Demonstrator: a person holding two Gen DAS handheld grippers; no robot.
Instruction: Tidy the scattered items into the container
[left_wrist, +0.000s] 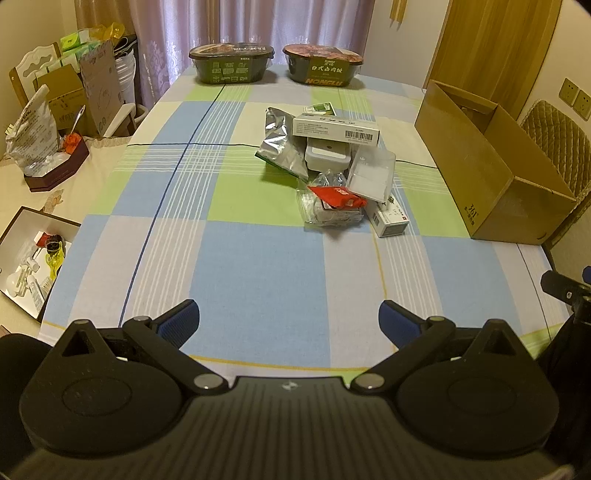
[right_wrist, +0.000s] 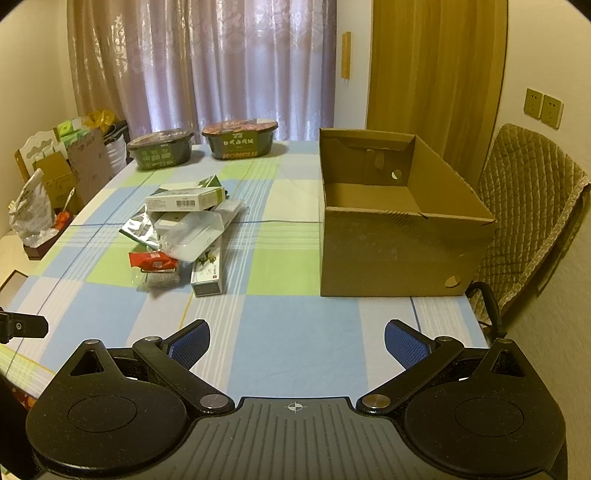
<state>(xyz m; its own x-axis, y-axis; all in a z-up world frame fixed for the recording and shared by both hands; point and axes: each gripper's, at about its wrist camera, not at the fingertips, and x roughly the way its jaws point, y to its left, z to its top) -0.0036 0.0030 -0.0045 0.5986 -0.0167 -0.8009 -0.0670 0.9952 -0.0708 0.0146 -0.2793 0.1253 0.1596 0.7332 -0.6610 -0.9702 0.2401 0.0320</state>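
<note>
Both the left hand-held gripper (left_wrist: 289, 321) and right hand-held gripper (right_wrist: 296, 341) hover spread and empty over the near table (right_wrist: 295, 332). Judging by this, no pick has begun; next comes reaching to the pile (right_wrist: 184, 236), roughly eight overlapping items mid-table. One empty box (right_wrist: 399, 254) stands right of it; two bowls (right_wrist: 201, 146) sit farthest.

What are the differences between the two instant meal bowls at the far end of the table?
The left bowl has a dark green label with small white pictures; the right bowl has a brown band with large yellow letters. The left bowl looks more boxy with rounded corners, while the right bowl looks more oval. The left bowl stands farther from the cardboard box than the right bowl. Both are upright, sealed, side by side before the curtain.
</note>
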